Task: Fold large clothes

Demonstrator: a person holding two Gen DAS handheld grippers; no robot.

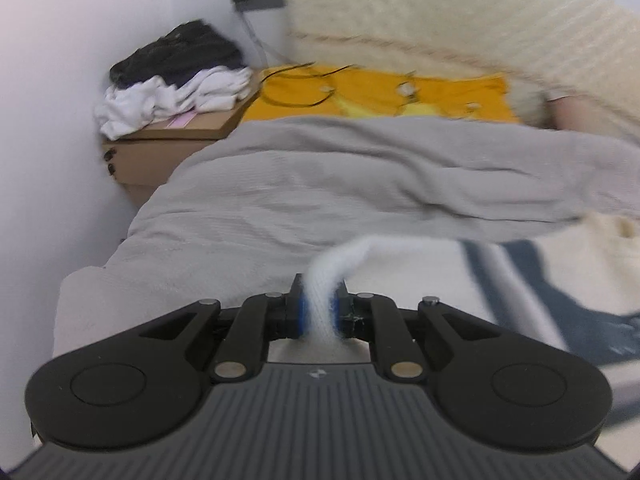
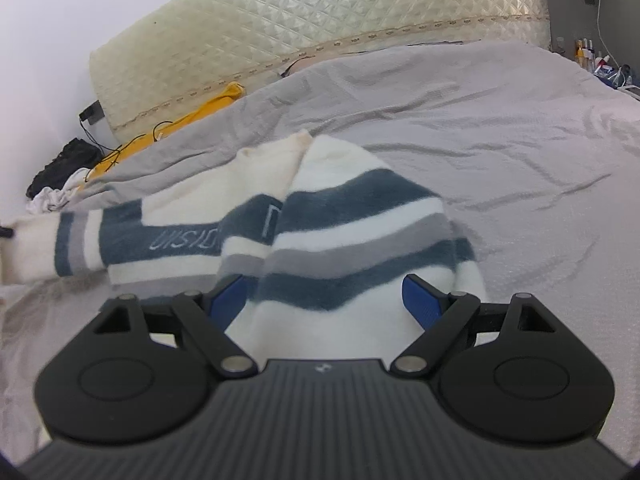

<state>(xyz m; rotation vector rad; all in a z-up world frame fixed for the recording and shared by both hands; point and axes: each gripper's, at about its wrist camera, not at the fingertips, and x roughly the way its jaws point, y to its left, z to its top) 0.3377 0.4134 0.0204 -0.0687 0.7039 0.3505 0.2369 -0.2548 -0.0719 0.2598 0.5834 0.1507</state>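
The striped sweater (image 2: 320, 240) lies partly folded on the bed (image 2: 500, 140). Left tongs (image 1: 320, 312) clamp its white cuff; right tongs (image 2: 328, 300) gape, empty, over its hem. Most folding remains.

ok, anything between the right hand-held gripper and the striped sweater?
Nothing visible. The right hand-held gripper is open, with the striped sweater lying directly between its blue fingers on the grey bedspread.

Bed (image 2: 520, 128) under grey cover; striped sweater (image 2: 344, 232) and yellow cloth (image 1: 372, 92) on it.
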